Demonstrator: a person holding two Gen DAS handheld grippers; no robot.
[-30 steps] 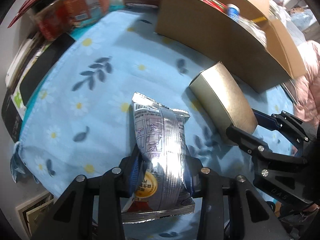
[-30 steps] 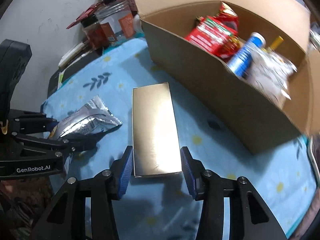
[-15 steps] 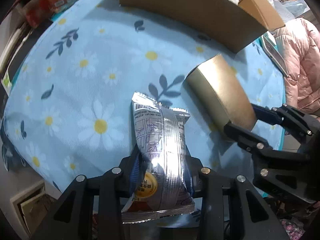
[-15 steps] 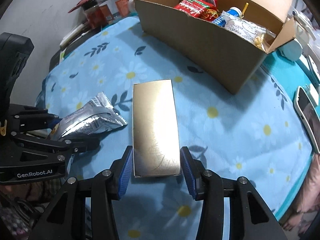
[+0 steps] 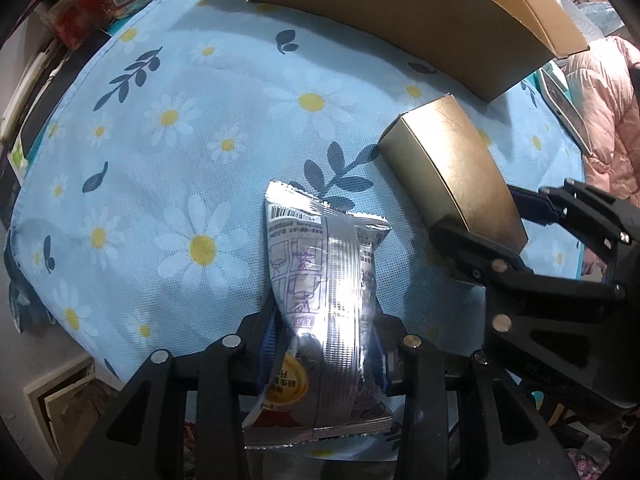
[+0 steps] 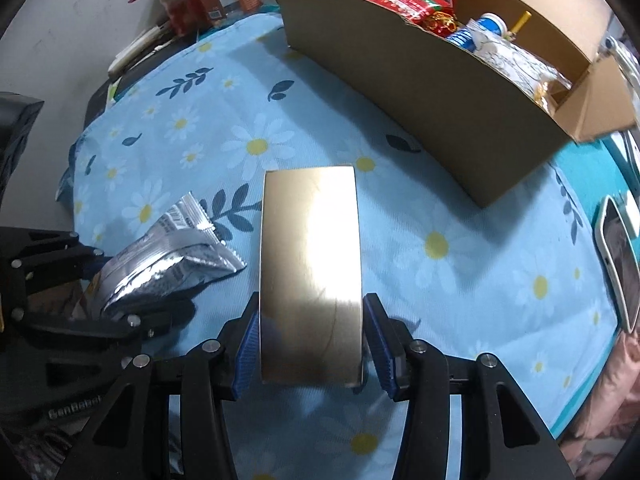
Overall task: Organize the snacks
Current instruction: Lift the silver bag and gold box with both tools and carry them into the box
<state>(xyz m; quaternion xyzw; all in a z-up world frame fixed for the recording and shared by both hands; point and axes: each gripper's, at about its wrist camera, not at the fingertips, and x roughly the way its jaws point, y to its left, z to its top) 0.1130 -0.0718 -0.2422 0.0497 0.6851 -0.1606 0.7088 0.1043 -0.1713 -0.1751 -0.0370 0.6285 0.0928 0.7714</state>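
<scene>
A silver foil snack packet [image 5: 320,280] hangs over the front of the blue daisy tablecloth [image 5: 192,128], with my left gripper [image 5: 324,344] shut on its lower half. In the right wrist view the packet [image 6: 168,268] and the left gripper [image 6: 120,284] show at the left. A shiny gold box [image 6: 310,264] stands between the blue pads of my right gripper [image 6: 310,344], which is shut on its near end. From the left wrist view the gold box [image 5: 452,172] and right gripper [image 5: 496,220] are at the right. The open cardboard carton [image 6: 420,80] with several snacks stands beyond both.
Jars and packets [image 6: 200,0] crowd the back left corner by the wall. A phone [image 6: 616,256] lies at the table's right edge. A person's pink sleeve [image 5: 600,100] is at the right. The cloth's left and front edges drop off close to the left gripper.
Both grippers have drawn back from the carton, which now sits farther off in both views. Each keeps its hold, the packet in the left and the gold box in the right.
</scene>
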